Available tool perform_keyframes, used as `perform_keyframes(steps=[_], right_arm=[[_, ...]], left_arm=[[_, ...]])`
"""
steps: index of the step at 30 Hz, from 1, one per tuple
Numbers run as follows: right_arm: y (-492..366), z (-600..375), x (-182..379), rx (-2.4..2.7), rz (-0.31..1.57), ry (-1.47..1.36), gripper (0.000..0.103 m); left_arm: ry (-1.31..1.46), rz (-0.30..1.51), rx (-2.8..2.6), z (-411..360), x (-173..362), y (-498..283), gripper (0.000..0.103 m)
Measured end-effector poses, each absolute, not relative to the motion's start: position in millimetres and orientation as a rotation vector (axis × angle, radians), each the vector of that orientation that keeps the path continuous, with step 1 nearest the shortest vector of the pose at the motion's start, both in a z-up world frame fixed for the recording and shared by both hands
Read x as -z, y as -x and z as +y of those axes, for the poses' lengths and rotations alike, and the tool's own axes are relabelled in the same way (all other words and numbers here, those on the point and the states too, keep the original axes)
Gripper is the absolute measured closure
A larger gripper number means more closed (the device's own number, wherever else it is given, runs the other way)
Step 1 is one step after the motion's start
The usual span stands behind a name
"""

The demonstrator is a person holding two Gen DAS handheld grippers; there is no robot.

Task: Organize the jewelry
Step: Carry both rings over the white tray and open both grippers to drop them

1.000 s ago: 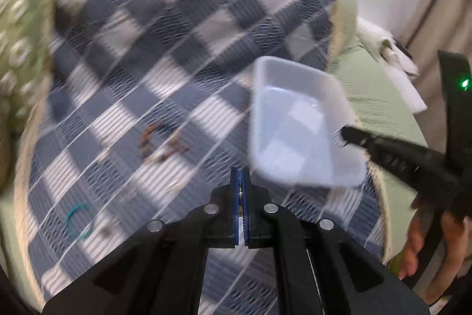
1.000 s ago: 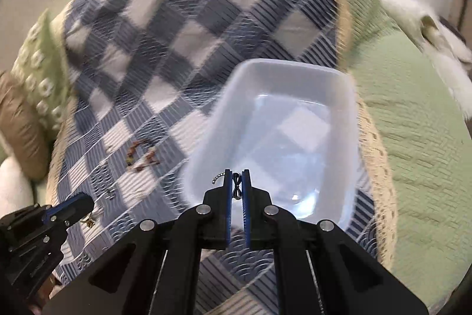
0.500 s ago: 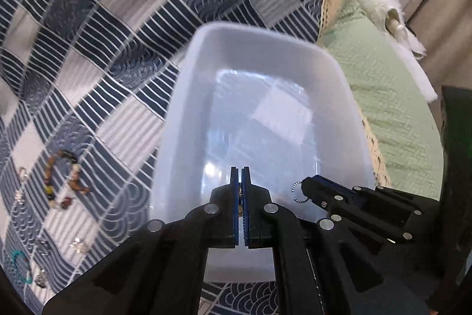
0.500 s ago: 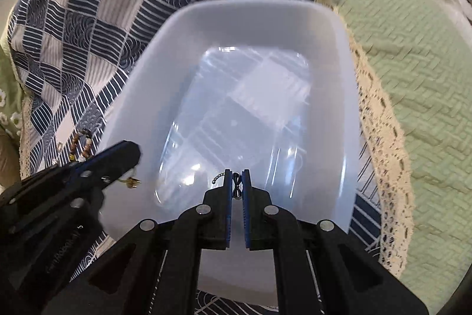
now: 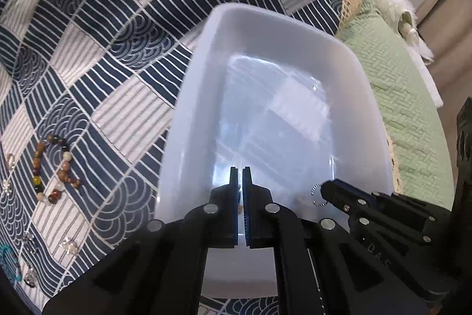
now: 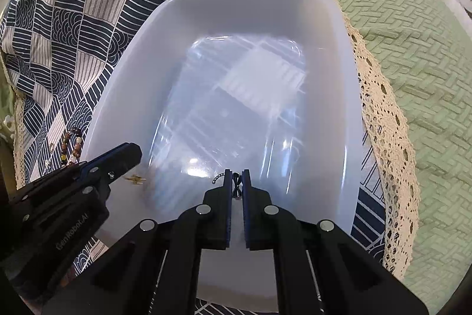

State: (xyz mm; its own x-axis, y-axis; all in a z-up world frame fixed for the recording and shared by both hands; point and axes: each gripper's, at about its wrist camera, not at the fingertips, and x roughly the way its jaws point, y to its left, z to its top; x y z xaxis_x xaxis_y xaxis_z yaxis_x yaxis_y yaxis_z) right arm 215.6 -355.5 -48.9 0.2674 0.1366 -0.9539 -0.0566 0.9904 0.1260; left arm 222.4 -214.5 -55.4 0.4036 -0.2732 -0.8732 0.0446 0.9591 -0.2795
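Here both grippers hang over the near end of the white plastic tray (image 6: pixel 324 28), each pinching a small piece. The right gripper (image 6: pixel 235 182) is pressed together on a small silver chain piece (image 6: pixel 233 186), directly above the tray floor. The left gripper (image 6: pixel 134 160) is nipped on a small gold earring (image 6: pixel 135 179), over the tray's near left wall.

Judgement: the drop is straight down for both; neither needs to travel, only to part its fingers.

The left wrist view shows what remains on the patterned bedspread (image 5: pixel 124 28), left of the tray: a beaded bracelet (image 5: pixel 56 167), small silver pieces (image 5: pixel 68 244) and a teal ring (image 5: pixel 8 262). The gold earring barely shows in that view; the right wrist view shows it clearly.
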Motion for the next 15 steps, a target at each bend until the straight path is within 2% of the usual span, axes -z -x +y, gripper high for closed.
perform_keyframes(steps=[8, 10, 12, 14, 15], right_arm=[[-218, -353, 51, -0.137, 1.3, -0.065, 0.095], [-217, -351, 50, -0.135, 1.299, -0.055, 0.095], [-216, -350, 47, -0.127, 1.287, -0.041, 0.095], [-215, -346, 45, -0.123, 1.28, -0.029, 0.094], [-215, -345, 44, -0.123, 1.276, -0.024, 0.094]], left_arm=[[0.209, 1.103, 0.194, -213, 41, -219, 0.096], [0.211, 1.093, 0.198, -213, 36, -217, 0.088], [0.215, 1.084, 0.195, -212, 33, -215, 0.073], [0.231, 1.072, 0.183, -209, 28, -213, 0.063], [0.237, 1.067, 0.181, -208, 27, -213, 0.061]])
